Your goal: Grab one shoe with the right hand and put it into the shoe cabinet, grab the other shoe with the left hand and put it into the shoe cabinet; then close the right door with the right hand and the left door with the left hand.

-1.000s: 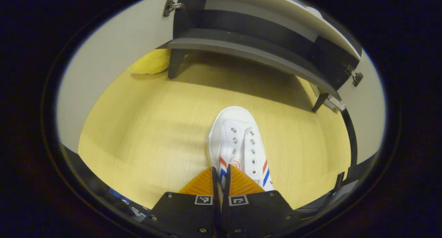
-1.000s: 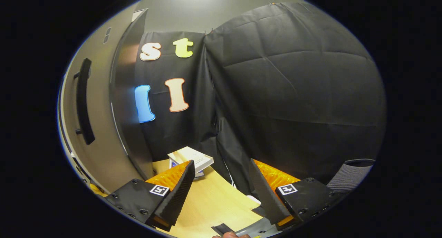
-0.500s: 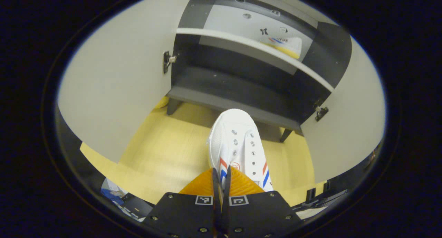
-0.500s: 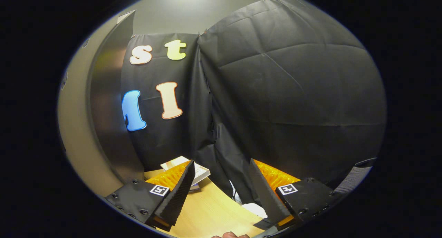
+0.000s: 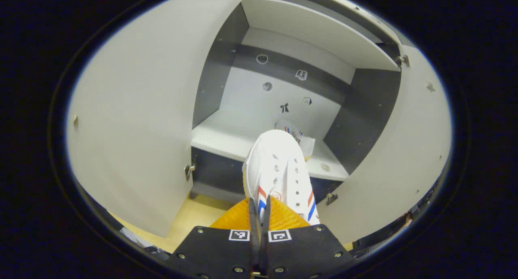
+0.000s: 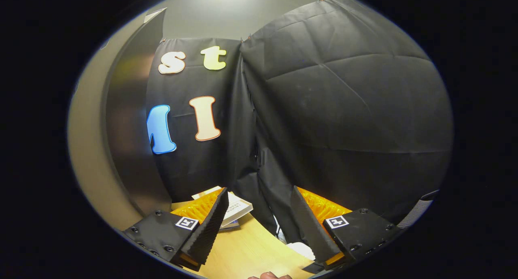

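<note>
Left gripper view: we saw the left gripper [image 5: 259,214] clamping a white shoe [image 5: 279,173] before the open shoe cabinet [image 5: 259,137]; the right gripper [image 6: 259,226] gaped wide, holding nothing.

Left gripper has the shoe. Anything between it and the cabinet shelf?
Nothing visible blocks it. In the left gripper view both doors stand swung wide, and the shoe in the left gripper points at the open shelf. The other shoe already lies toward the right of that shelf, so aim left of it.
</note>
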Tool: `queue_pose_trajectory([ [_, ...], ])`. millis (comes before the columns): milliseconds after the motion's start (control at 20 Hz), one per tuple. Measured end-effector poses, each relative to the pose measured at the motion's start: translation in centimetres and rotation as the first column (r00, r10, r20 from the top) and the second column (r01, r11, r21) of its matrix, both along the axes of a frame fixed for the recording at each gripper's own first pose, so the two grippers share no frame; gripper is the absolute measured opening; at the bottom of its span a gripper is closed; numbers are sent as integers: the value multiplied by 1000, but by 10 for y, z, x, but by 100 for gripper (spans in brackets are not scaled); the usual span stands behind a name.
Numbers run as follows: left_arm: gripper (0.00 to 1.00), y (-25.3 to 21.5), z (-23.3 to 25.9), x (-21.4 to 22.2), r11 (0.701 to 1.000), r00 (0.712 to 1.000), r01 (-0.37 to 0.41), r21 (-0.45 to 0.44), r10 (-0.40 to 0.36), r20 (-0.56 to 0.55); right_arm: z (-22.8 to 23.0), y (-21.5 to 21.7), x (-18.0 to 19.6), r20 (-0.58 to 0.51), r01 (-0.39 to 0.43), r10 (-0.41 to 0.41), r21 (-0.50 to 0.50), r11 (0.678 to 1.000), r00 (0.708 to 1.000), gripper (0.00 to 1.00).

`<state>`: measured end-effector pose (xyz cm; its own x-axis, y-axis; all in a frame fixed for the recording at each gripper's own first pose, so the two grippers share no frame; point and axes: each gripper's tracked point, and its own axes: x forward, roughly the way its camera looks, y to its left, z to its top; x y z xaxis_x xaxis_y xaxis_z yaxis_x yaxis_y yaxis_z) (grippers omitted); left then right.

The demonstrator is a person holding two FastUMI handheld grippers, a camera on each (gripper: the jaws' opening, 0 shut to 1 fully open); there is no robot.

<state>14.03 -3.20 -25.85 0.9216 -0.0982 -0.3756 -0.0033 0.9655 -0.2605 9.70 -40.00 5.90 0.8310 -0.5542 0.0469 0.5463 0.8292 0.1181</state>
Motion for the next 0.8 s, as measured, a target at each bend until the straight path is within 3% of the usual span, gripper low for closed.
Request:
queue_pose_trajectory([
  [350,2,-2,-5,3,998,984,-32,57,21,179,-2,-4,-8,13,7,-7,22,1000,1000,98],
  [450,2,-2,-5,3,998,983,-32,58,21,185,-3,-7,-14,10,18,-18,25,1000,1000,98],
  [650,1,-1,-5,2,999,989,-39,-35,44,144,-6,-12,-23,12,38,-39,42,998,999,98],
  [800,2,-1,-8,3,999,993,-38,-37,42,108,-9,-14,-28,7,52,-52,52,997,999,98],
])
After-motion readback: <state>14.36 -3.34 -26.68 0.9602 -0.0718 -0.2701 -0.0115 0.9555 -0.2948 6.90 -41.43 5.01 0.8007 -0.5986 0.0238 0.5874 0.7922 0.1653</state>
